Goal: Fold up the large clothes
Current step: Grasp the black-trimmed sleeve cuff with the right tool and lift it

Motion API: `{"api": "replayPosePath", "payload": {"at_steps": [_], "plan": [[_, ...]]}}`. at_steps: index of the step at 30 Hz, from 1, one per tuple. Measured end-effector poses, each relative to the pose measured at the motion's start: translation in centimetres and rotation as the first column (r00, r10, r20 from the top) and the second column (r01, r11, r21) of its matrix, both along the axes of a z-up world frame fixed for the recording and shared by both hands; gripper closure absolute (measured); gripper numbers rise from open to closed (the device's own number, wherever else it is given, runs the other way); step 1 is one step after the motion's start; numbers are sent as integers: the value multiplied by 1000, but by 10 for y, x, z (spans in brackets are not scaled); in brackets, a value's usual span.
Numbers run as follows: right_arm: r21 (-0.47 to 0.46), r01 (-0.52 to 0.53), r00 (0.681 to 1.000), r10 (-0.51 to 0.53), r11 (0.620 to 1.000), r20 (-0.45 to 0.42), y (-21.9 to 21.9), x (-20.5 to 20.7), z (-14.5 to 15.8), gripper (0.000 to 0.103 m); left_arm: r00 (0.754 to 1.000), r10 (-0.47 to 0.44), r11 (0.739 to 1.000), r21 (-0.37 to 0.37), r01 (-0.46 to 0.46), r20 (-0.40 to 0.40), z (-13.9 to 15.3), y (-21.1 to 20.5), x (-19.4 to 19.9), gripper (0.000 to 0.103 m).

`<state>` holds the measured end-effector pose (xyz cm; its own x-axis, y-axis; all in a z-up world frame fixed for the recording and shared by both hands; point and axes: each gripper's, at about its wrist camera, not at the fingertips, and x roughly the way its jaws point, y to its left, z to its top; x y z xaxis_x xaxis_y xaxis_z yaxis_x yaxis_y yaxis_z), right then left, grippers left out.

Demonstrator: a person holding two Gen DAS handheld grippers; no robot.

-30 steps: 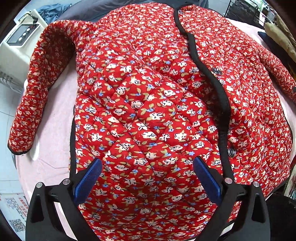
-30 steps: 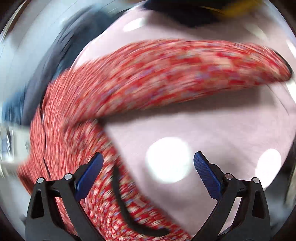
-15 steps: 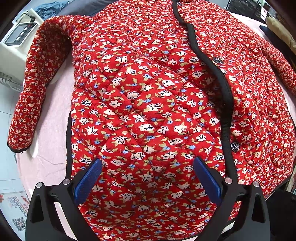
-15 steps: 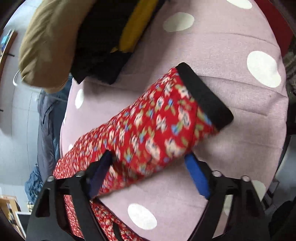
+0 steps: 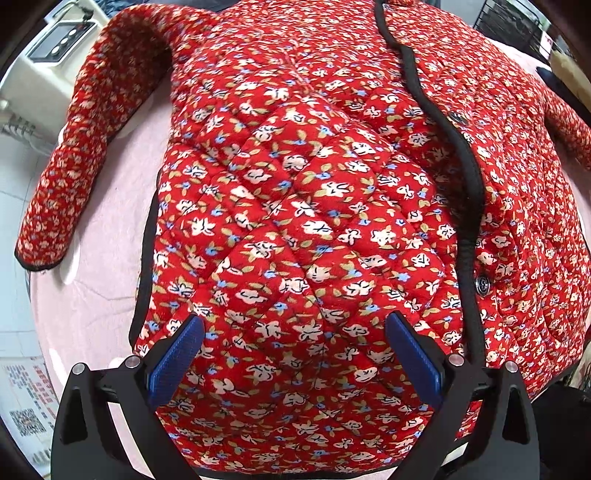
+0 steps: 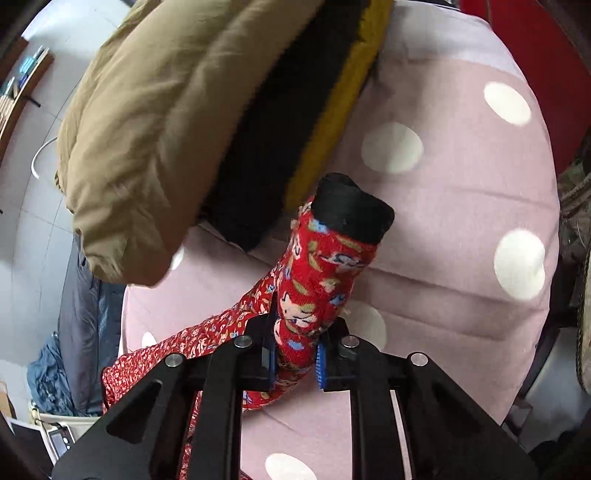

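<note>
A red quilted floral jacket (image 5: 314,206) with black trim lies front up on the pink dotted cover (image 5: 99,295). Its one sleeve (image 5: 70,155) stretches out at the left. My left gripper (image 5: 293,354) is open, its blue pads (image 5: 173,358) spread just above the jacket's lower front. My right gripper (image 6: 295,354) is shut on the other sleeve (image 6: 317,284) a little behind its black cuff (image 6: 351,214), and the sleeve end stands up off the cover (image 6: 461,221).
A tan garment (image 6: 155,122) and a black and yellow one (image 6: 295,129) are piled just beyond the held cuff. A white machine (image 5: 44,62) stands past the table's left edge. A wire rack (image 5: 517,29) is at the far right.
My right gripper has closed on the sleeve near the cuff and lifted its end. My left gripper has moved in closer over the jacket's front, still open.
</note>
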<state>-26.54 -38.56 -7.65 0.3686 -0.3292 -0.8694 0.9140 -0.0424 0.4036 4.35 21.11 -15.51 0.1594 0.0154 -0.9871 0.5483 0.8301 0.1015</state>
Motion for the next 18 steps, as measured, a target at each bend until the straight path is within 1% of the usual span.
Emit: {"api": "replayPosePath", "payload": {"at_steps": [2, 5, 6, 10, 12, 14, 17, 18], "plan": [[-8, -38, 997, 38, 999, -64, 3, 12, 1, 88, 1000, 10, 1000, -3, -10, 0, 0, 1, 0, 6], [-41, -116, 987, 111, 992, -120, 17, 33, 6, 88, 1000, 24, 1000, -13, -24, -2, 1, 2, 0, 6], [-51, -138, 982, 130, 989, -137, 24, 31, 9, 88, 1000, 25, 1000, -16, -25, -4, 2, 1, 0, 6], [-101, -244, 951, 217, 965, -220, 46, 63, 26, 87, 1000, 14, 1000, -17, -14, -10, 2, -2, -1, 6], [-121, -287, 936, 252, 950, -246, 55, 77, 34, 87, 1000, 5, 1000, -19, -5, -12, 1, -3, -3, 6], [-155, -365, 907, 313, 918, -280, 69, 97, 44, 87, 1000, -3, 1000, -24, 3, -10, -1, -5, -3, 7], [-205, -500, 839, 412, 842, -355, 94, 139, 61, 87, 1000, -7, 999, -32, 7, -10, 1, -10, 0, 6], [-214, -528, 825, 436, 822, -360, 99, 150, 65, 87, 1000, -7, 999, -35, 7, -10, 1, -11, 0, 6]]}}
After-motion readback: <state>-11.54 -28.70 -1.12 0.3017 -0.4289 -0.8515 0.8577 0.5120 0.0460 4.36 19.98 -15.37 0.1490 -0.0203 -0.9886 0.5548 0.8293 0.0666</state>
